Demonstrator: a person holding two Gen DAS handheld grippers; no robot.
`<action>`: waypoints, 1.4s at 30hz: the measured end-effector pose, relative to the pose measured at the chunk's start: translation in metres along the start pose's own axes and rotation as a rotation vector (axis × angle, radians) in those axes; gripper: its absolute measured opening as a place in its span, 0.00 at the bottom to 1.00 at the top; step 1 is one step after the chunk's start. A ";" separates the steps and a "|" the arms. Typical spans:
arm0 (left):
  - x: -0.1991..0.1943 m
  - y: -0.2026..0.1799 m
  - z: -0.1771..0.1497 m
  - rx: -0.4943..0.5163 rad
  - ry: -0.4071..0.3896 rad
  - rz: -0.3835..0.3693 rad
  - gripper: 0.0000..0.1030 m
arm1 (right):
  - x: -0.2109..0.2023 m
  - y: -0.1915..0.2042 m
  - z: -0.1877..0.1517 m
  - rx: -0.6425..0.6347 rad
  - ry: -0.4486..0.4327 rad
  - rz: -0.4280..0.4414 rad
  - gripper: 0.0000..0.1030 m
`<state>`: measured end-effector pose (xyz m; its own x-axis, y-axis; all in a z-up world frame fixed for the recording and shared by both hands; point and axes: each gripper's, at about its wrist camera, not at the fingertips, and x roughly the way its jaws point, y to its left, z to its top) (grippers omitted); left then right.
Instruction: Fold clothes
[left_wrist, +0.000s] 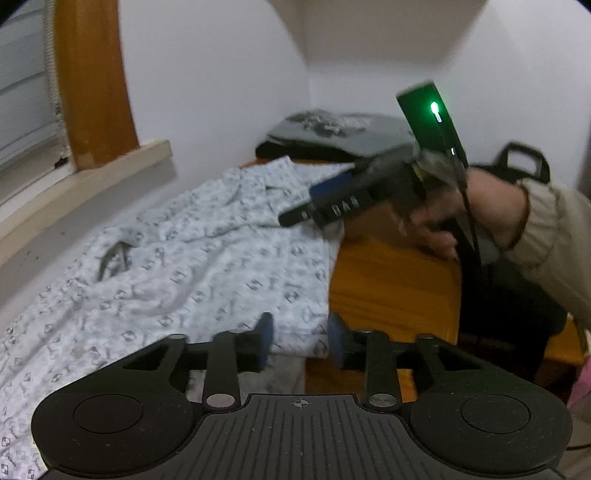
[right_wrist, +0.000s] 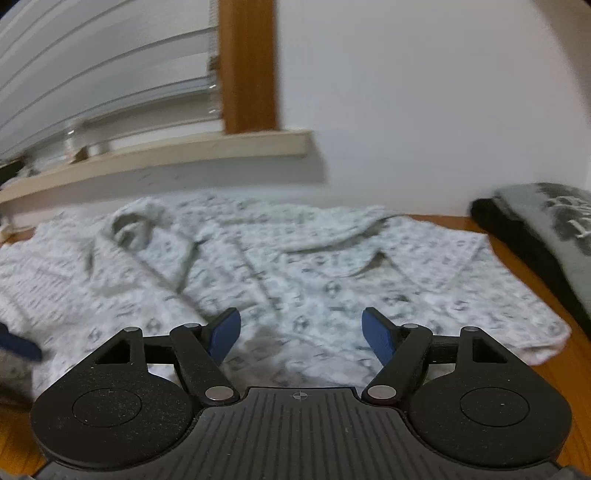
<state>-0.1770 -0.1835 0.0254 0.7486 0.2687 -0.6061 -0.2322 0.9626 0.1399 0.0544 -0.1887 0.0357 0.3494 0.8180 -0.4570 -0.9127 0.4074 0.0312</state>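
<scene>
Wooden tabletop (left_wrist: 391, 288) mostly covered by a rumpled white patterned shirt (right_wrist: 295, 266) spread flat, folded grey and black clothes (right_wrist: 546, 229) stacked at the far corner, then right tongs (right_wrist: 301, 332) gaping wide over the shirt, left tongs (left_wrist: 301, 334) parted too, both holding nothing.

Right gripper (right_wrist: 301, 334) jaws apart above patterned white shirt (right_wrist: 295, 266) spread on wooden table (right_wrist: 546, 373); folded grey garment (right_wrist: 554, 218) far right
</scene>
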 end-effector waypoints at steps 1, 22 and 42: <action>0.001 -0.002 -0.002 0.017 0.004 0.010 0.44 | -0.001 0.001 0.000 -0.008 -0.005 -0.008 0.70; -0.020 0.048 0.014 -0.115 -0.118 0.101 0.21 | -0.001 -0.002 -0.001 0.011 -0.010 0.004 0.70; -0.140 0.202 -0.045 -0.523 -0.293 0.357 0.15 | 0.009 0.058 0.013 -0.072 0.021 0.248 0.51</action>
<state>-0.3569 -0.0287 0.1032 0.6904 0.6350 -0.3466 -0.7088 0.6896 -0.1485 0.0070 -0.1527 0.0449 0.1089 0.8802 -0.4620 -0.9830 0.1645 0.0818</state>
